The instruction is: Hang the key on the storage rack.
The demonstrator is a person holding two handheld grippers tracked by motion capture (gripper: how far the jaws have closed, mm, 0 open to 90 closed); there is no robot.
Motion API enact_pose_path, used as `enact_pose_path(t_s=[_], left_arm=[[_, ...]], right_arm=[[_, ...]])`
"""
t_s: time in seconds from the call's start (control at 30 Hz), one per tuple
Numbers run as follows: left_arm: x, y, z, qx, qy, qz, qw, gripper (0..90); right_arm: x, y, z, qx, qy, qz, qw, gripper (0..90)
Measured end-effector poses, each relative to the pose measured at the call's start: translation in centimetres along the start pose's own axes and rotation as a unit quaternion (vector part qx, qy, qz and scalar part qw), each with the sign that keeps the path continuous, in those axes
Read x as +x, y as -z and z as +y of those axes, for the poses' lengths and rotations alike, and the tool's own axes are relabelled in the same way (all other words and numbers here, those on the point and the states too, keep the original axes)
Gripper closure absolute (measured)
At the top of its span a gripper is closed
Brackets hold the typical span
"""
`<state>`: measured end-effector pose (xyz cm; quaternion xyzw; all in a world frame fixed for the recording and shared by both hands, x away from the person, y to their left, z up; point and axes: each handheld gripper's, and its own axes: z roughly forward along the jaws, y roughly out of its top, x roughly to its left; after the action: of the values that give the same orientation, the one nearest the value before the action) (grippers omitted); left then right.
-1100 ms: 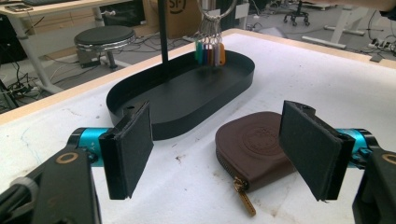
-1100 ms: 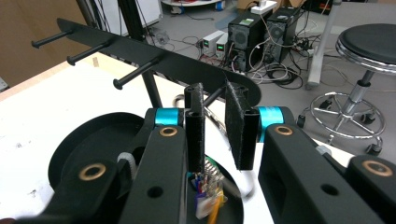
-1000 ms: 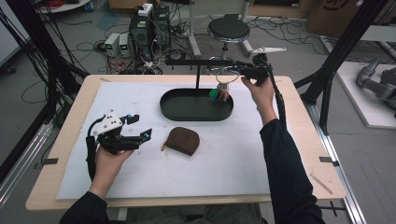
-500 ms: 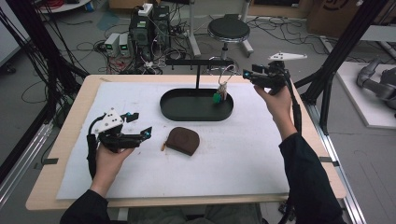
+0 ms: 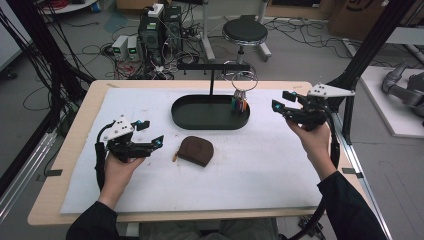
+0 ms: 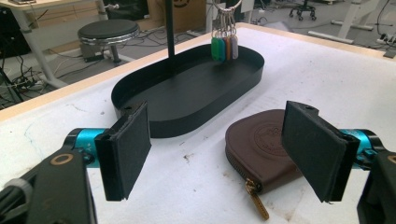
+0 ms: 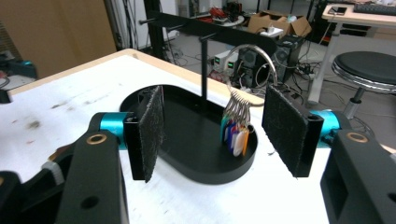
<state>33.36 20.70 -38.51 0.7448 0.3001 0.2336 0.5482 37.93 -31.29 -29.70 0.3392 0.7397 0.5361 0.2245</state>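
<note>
Resting low over the white mat (image 5: pixel 280 165), the left gripper (image 5: pixel 149 134) sits in the person's left hand (image 5: pixel 119 167) near the mat's left side, its jaws spread wide with nothing between them. In the left gripper view the two black pads (image 6: pixel 127 149) frame bare mat, and a brown zip pouch (image 6: pixel 261 149) lies just beyond the far pad, its zip pull pointing toward the camera. In the high view that pouch (image 5: pixel 196 150) lies just beside the left gripper, apart from it, in front of the black oval tray (image 5: pixel 200 119).

The right gripper (image 5: pixel 281 101) is held up in the right hand (image 5: pixel 312 137) near the table's right edge, beside the tray's right end and apart from it. Its jaws are also wide apart and hold nothing. In the right gripper view the tray (image 7: pixel 205 172) and a bunch of coloured key tags (image 7: pixel 236 135) show between the pads (image 7: pixel 150 133).

A thin black post (image 5: pixel 211 80) rises from the tray and carries a crossbar (image 5: pixel 212 66). A wire ring (image 5: pixel 244 80) hangs from the bar's right end, with the key tags (image 5: pixel 240 103) dangling over the tray's right end.

Bare mat runs across the near half of the table (image 5: pixel 70 150) and between the tray and the right gripper. Beyond the far edge stand a round stool (image 5: pixel 245 31) and floor cables (image 5: pixel 105 47).
</note>
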Motion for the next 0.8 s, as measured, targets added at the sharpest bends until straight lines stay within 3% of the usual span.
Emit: enact_pose_path(t_s=[0.3, 0.5, 0.8], left_arm=[[0.2, 0.5, 0.1, -0.005, 0.001, 0.007, 1.0, 24.2], [0.1, 0.5, 0.0, -0.006, 0.003, 0.008, 0.9999, 24.2], [-0.2, 0.0, 0.3, -0.008, -0.004, 0.002, 1.0, 24.2]], right_arm=[[1.7, 1.7, -4.4, -0.002, -0.003, 0.004, 1.0, 34.5], [1.6, 2.3, -8.5, -0.016, -0.031, -0.016, 0.9993, 32.4], [1.1, 2.8, -10.1, -0.011, -0.034, -0.04, 0.9986, 32.3]])
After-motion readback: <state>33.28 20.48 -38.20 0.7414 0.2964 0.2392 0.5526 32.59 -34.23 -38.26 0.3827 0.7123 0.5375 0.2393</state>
